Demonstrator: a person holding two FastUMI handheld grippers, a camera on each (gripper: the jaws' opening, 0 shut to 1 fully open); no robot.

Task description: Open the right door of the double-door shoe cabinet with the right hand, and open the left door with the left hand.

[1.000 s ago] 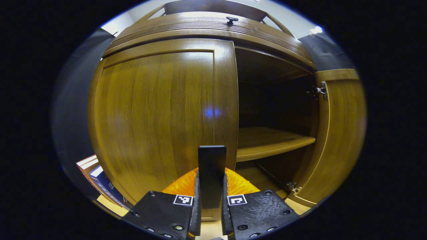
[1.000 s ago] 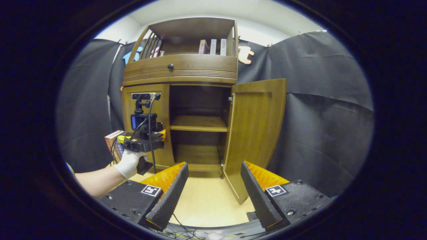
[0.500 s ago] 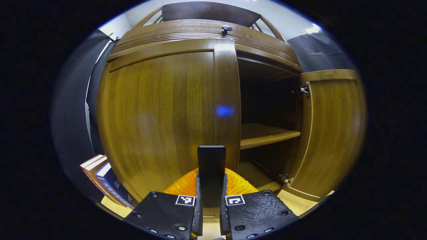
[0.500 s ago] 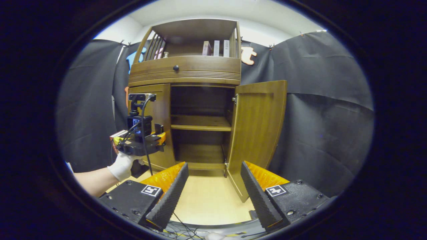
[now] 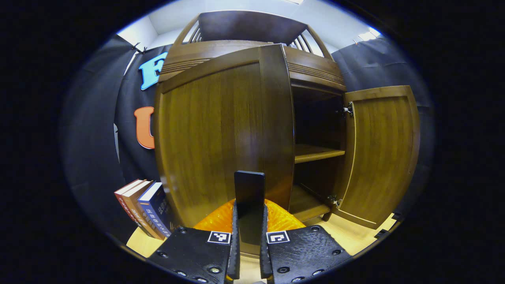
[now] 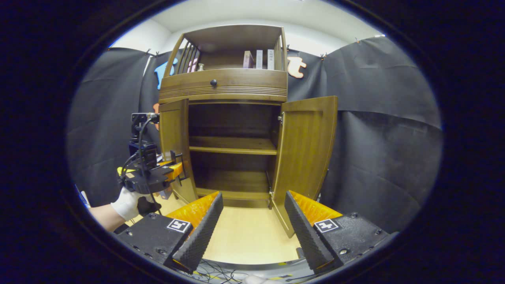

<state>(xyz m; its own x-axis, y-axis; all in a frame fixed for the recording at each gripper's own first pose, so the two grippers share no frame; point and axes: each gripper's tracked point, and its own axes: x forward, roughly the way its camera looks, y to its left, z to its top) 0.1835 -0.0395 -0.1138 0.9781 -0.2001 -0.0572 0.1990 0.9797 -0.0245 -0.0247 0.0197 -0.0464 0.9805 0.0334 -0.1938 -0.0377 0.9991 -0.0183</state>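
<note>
Clearly the brown wooden double-door shoe cabinet [image 6: 232, 146] stands against the black cloth wall on a pale wooden floor [image 6: 248, 236], with an open-topped shelf and a knobbed drawer above its two doors. Its tall brown wooden left door [image 5: 221, 138] is a rigid, flat panel hung on its outer edge; I judge it fairly light, swinging freely on its hinges and not fragile, though the varnished face looks smooth and would slip under a plain push. The sensible hold is the black flat handle [image 5: 249, 193] near the free edge, low on the panel, where leverage is greatest. The left gripper [image 5: 248, 236] has its black and orange fingers closed together on that handle, one pad on each side. In the right gripper view the same gripper [image 6: 158, 175] shows beside the door's edge, held by a white-gloved hand [image 6: 128, 201].

The door's long axis runs upright, floor to drawer. It stands partly swung out, its free edge pointing out toward the room and its front face turned toward the booth's left side, where a few upright books [image 5: 144, 207] lean by the wall.

The matching brown wooden right door [image 6: 305, 157] stands wide open, also upright, its inner face and metal hinge [image 5: 348, 110] in view. The right gripper [image 6: 252, 228] hangs well back from the cabinet, jaws spread apart and holding nothing. Between the doors lies a bare middle shelf [image 6: 232, 145].
</note>
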